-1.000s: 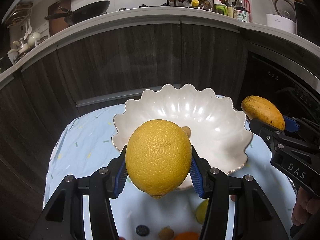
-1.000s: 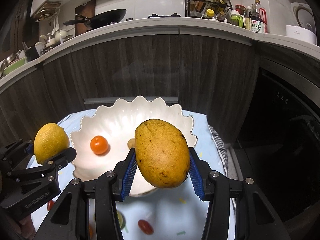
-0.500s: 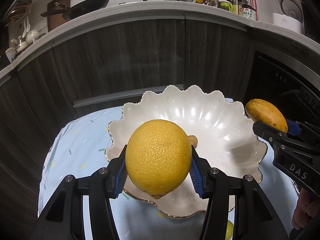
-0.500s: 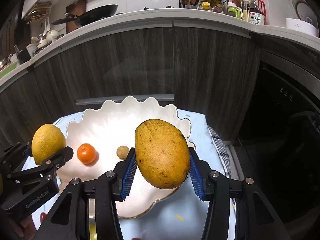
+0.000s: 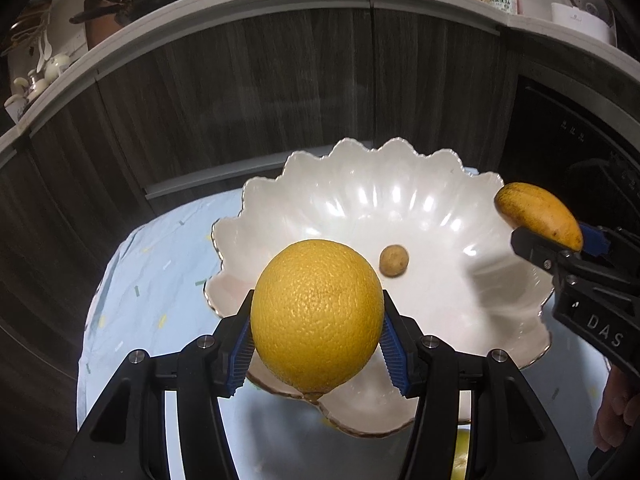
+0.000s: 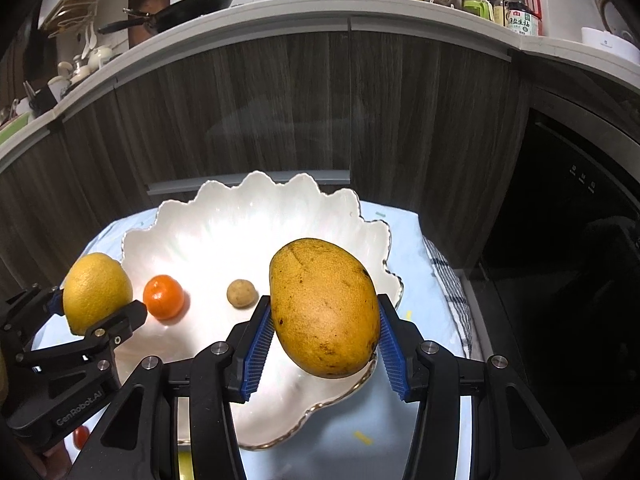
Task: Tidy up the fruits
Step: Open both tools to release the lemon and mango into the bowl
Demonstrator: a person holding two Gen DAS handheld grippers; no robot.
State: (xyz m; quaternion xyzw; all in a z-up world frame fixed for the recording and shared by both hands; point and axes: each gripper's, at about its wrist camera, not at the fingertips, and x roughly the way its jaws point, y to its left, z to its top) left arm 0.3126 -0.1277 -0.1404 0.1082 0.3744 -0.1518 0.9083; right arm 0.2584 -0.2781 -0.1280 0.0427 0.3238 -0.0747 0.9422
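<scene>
My left gripper [image 5: 316, 344] is shut on a large yellow lemon [image 5: 318, 332] and holds it over the near left rim of the white scalloped bowl [image 5: 400, 200]. My right gripper [image 6: 324, 344] is shut on a yellow-brown mango [image 6: 324, 308] over the bowl's near right rim [image 6: 380, 240]. Inside the bowl lie a small orange tangerine [image 6: 163, 296] and a small brown round fruit [image 6: 241, 293], which also shows in the left wrist view [image 5: 394, 261]. The mango [image 5: 538, 214] and the lemon [image 6: 96, 292] each show in the other view.
The bowl stands on a round table with a light blue cloth [image 5: 152, 280]. A small red fruit [image 6: 81, 436] and a yellow-green fruit [image 5: 462, 454] lie on the cloth near me. Dark wooden cabinets [image 6: 280, 112] and an oven [image 6: 580, 220] stand behind.
Both grippers moved forward and down toward the bowl, fruits still held. The bowl looks larger and closer, and the loose fruits on the cloth have slipped mostly out of view.
</scene>
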